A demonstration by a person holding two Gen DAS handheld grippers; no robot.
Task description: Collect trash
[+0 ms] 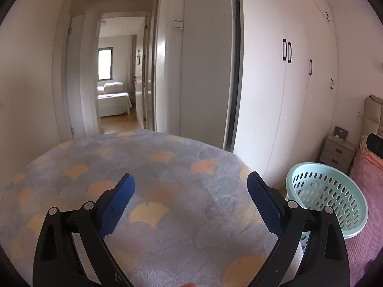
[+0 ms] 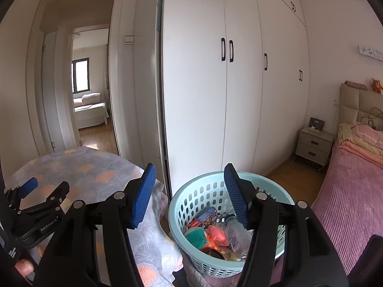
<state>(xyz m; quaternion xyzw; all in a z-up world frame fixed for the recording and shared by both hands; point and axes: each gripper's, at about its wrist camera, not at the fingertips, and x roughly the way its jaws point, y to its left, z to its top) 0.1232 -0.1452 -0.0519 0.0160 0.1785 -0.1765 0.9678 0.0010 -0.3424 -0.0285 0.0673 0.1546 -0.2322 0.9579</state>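
Note:
A pale teal slotted basket [image 2: 191, 205] stands beside the cloth-covered table and holds several pieces of trash [image 2: 215, 234]: a clear plastic bottle, colourful wrappers and small packets. The basket also shows in the left wrist view [image 1: 335, 191], its inside hidden. My right gripper [image 2: 189, 189] is open and empty, just above the basket's near-left rim. My left gripper [image 1: 191, 186] is open and empty over the table's patterned cloth [image 1: 155, 167]. It also shows in the right wrist view [image 2: 45, 186] at the lower left.
White wardrobe doors [image 2: 227, 95] stand behind the basket. A bed with a pink cover [image 2: 347, 191] lies on the right, a small nightstand [image 2: 313, 143] beside it. An open doorway [image 1: 115, 71] on the left leads to another room.

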